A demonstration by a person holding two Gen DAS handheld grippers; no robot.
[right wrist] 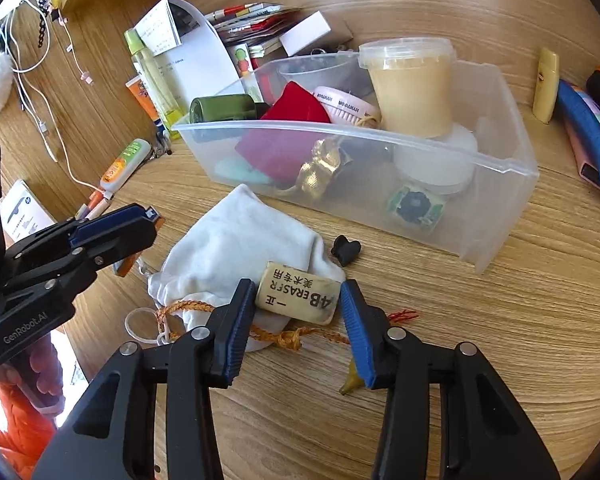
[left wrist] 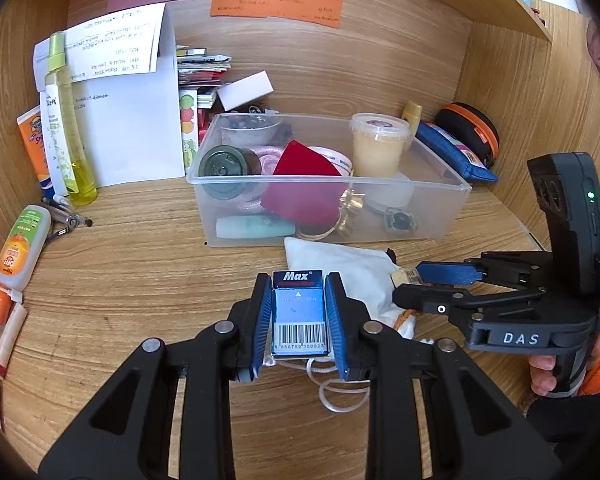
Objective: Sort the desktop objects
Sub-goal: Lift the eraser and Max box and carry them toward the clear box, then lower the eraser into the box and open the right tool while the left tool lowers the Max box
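Sorting small items beside the clear bin (left wrist: 452,188)

Left gripper (left wrist: 299,316) clamps the blue staple box (left wrist: 299,314); right gripper (right wrist: 296,320) spread wide around the eraser (right wrist: 296,298) lying on the white pouch (right wrist: 236,240), mid-surface.

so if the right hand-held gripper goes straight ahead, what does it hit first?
The eraser on the white pouch, sitting between the open fingers of the right hand-held gripper. Beyond it, probably the clear bin; depth unclear.

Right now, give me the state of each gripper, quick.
Left gripper: shut on the blue Max box, held above the desk.
Right gripper: open, fingers either side of the eraser lying on the white pouch.
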